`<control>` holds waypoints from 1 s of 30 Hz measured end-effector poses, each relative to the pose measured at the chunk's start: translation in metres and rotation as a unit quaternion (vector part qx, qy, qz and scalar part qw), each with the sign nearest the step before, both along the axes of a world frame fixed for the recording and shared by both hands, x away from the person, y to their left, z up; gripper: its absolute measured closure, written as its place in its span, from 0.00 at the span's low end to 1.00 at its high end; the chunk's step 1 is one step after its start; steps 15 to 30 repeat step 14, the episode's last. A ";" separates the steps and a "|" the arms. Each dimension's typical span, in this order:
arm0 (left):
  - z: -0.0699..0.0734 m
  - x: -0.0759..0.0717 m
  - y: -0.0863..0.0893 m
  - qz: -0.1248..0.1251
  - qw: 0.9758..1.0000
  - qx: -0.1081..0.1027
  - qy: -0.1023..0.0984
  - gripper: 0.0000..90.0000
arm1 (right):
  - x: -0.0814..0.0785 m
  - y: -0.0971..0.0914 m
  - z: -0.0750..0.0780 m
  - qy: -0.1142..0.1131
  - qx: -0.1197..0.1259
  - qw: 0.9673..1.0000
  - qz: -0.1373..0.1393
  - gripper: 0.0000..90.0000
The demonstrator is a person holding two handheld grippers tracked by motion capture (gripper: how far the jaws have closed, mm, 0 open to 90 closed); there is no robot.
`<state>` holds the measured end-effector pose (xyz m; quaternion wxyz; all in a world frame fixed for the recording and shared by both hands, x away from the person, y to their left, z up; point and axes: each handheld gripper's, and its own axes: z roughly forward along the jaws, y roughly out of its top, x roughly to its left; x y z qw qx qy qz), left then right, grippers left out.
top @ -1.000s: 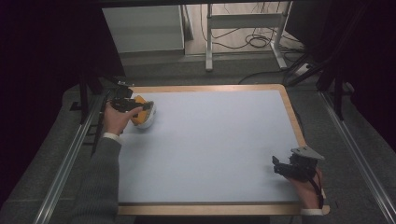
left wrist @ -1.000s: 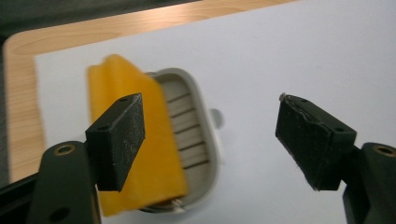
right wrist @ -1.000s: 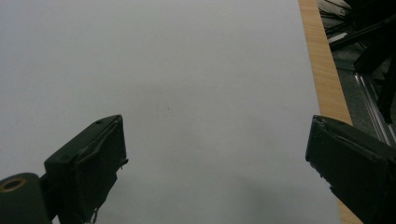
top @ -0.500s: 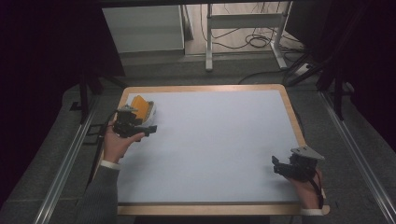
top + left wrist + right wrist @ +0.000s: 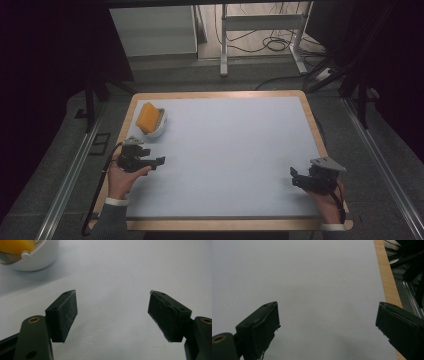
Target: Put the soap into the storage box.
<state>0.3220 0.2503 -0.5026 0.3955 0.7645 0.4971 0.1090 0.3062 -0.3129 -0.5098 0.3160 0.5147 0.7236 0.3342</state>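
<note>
A white bowl stands near the table's far left corner with a yellow-orange sponge-like block leaning in it. The bowl and the yellow block also show at the top left of the left gripper view. My left gripper hovers in front of the bowl, apart from it, open and holding nothing. My right gripper rests near the table's front right, open with nothing between its fingers.
The table has a pale grey mat with a wooden rim. A white cabinet and a metal stand with cables lie beyond the far edge. Metal rails run along both sides.
My left gripper has drawn back from the bowl toward the front edge, leaving the yellow block in the bowl. The right gripper has stayed where it was.
</note>
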 end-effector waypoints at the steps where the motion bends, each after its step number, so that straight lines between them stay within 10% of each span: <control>1: -0.002 -0.001 0.000 0.000 1.000 -0.003 0.000 0.27 | 0.000 0.000 0.000 -0.001 0.000 1.000 0.000 0.06; 30: -0.007 -0.002 0.001 -0.004 1.000 -0.006 0.005 0.27 | -0.001 0.003 0.002 -0.009 0.005 1.000 0.003 0.06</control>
